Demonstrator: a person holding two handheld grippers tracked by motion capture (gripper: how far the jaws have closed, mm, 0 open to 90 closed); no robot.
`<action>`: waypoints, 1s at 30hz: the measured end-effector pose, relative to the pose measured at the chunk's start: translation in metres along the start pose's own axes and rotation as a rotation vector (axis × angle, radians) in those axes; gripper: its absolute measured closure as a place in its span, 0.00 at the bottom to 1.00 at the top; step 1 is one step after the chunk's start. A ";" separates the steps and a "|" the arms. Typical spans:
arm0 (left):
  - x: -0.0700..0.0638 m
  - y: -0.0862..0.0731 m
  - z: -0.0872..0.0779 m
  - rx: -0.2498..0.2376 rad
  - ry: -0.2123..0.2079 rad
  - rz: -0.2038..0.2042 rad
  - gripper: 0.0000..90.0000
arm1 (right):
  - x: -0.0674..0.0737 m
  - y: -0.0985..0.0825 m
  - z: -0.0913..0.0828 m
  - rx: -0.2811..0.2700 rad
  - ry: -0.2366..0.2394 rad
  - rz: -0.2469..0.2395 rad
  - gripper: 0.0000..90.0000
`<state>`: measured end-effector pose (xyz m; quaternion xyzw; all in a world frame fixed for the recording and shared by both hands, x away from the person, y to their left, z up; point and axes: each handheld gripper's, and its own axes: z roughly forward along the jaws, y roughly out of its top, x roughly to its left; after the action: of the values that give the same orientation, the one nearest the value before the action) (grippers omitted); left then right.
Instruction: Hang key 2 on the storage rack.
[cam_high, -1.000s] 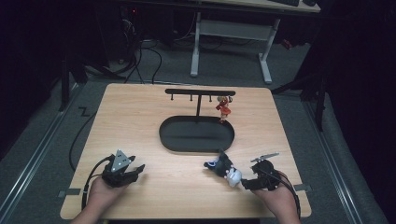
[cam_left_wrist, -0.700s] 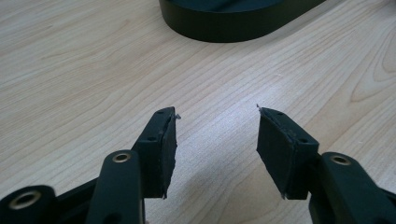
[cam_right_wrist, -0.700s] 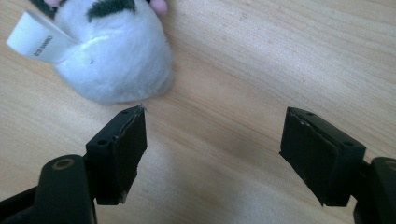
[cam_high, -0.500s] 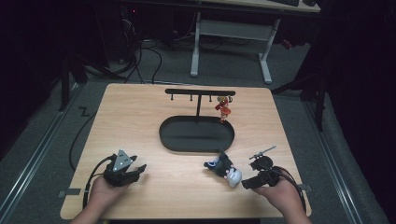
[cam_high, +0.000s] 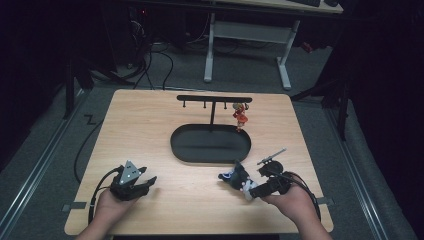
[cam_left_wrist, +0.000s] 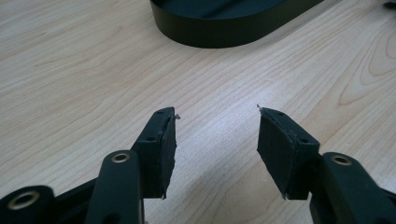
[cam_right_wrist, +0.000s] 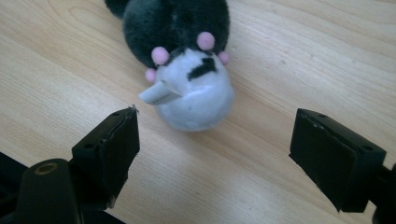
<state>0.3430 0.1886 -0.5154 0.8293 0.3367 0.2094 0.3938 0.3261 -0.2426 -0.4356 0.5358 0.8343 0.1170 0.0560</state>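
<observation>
Right claw (cam_right_wrist: 215, 158), held in the person's right hand (cam_high: 292, 202), hangs just above the pale wooden table (cam_high: 150, 125) with its two black jaws spread wide and nothing between the pads; the jaws have just been opening. Directly ahead of the jaws, close but not touching them, lies a small plush toy (cam_right_wrist: 187, 60) with a round white head, a dark furry body, tiny pink pompoms and a small pale tag. It rests on its side on the bare wood. The toy looks light, soft and squashy, not slippery and not fragile, so a gentle squeeze should do. The white head is the nearest and firmest-looking place to take hold; the tag seems too thin to trust.

Off to the left of that claw, well apart, the left claw (cam_high: 132, 181) sits low over the table in the person's left hand (cam_high: 112, 206), jaws also apart and empty.

Beyond the toy, farther from the right claw, lies a shallow black oval tray (cam_high: 180, 147). It appears empty.

Rising from the back of the tray is a black T-shaped metal stand (cam_high: 214, 100) with small hooks along its bar. A little red and orange figurine (cam_high: 240, 115) hangs from the hook at the right end, above the tray's far edge.
</observation>
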 end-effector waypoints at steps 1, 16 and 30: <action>0.000 0.000 0.000 -0.004 0.004 0.002 0.52 | 0.002 0.002 0.001 0.003 -0.004 -0.008 0.18; 0.002 -0.003 -0.001 0.005 0.000 0.001 0.52 | 0.019 0.016 0.030 0.045 0.014 -0.059 0.18; 0.004 -0.005 -0.003 0.010 -0.002 -0.007 0.52 | 0.015 0.016 0.056 0.065 0.010 -0.063 0.50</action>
<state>0.3414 0.1955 -0.5174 0.8303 0.3401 0.2057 0.3906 0.3461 -0.2151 -0.4846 0.5102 0.8544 0.0906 0.0382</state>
